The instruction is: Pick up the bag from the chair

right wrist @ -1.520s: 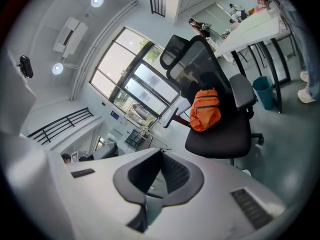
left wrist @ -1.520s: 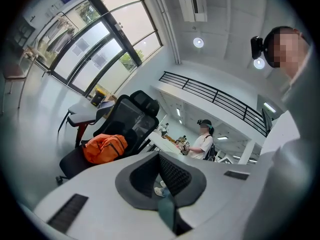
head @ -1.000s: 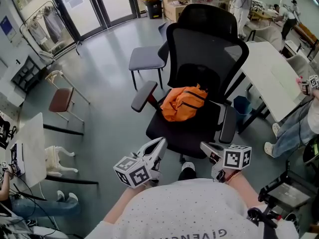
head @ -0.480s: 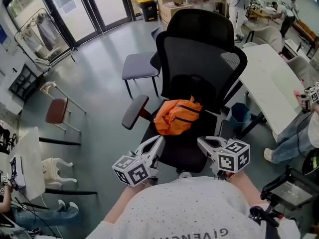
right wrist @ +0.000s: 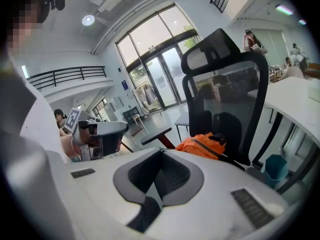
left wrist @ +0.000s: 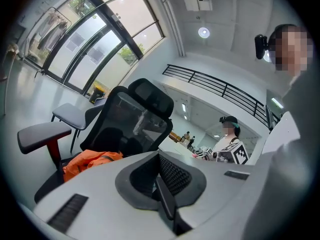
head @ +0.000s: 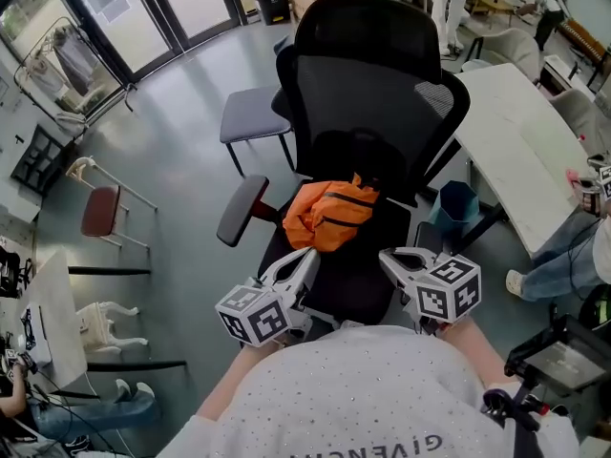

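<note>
Bright daylight through glass doors (head: pixel 124 12); head view sharp; 2 gripper views fisheye, corners dark.

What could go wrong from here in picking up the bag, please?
1. The left gripper and right gripper are both shut; unopened, they would only shove the bag.
2. The bag lies soft and crumpled on the chair, so a pinch might catch only loose fabric and slip.

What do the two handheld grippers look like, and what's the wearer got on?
The left gripper and right gripper are pale grey shells tapering to a claw, dark ribbed pads inside. Each carries a white cube with black square markers. No cables show. The person wears a light speckled shirt.
</note>
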Available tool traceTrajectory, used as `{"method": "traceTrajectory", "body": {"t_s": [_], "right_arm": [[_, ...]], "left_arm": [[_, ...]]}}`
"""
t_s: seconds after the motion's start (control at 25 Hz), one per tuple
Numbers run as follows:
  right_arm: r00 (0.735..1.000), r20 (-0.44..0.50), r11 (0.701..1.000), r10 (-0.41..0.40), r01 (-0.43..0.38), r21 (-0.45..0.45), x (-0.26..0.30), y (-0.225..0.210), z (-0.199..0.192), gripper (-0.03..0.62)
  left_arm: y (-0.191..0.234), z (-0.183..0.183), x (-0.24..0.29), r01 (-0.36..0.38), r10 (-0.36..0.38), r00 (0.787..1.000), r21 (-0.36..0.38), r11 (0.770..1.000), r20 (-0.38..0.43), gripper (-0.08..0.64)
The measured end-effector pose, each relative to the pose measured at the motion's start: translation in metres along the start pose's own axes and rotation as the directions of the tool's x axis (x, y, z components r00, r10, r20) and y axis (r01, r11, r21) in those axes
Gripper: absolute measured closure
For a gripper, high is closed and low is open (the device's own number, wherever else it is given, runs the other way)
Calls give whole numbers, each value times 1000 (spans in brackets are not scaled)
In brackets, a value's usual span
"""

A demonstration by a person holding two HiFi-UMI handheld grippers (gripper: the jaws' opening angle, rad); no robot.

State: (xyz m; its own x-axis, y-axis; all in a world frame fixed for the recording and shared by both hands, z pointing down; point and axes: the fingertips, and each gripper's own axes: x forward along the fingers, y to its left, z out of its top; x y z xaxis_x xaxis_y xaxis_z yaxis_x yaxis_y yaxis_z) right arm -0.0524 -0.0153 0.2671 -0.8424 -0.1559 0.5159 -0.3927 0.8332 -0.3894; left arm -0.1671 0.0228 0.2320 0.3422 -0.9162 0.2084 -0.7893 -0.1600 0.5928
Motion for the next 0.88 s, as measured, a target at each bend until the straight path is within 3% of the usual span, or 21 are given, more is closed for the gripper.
{"method": "traceTrajectory", "body": {"t_s": [0.16,0.32,0.48,0.72,0.88], "right_arm": [[1000,3,998,-14,14,55,-1,-7,-7,588],[1000,2,985,-24,24,172,3,-31,-24,588],[998,48,954,-42,26,298,12,-56,-23,588],[993,47,908,-104,75,413,34,-91,-46,588],[987,53,873,-155,111,474,58,-124,-53,588]], "left_arm": [[1,-8,-2,-24,24,999,0,1000,-43,558],[4,-14,4,-34,32,998,-40,999,-58,558],[17,-24,14,-53,46,992,-63,997,-115,558],[54,-44,33,-98,77,969,-80,992,-233,558],[84,-51,70,-85,71,951,-32,996,-301,558]]}}
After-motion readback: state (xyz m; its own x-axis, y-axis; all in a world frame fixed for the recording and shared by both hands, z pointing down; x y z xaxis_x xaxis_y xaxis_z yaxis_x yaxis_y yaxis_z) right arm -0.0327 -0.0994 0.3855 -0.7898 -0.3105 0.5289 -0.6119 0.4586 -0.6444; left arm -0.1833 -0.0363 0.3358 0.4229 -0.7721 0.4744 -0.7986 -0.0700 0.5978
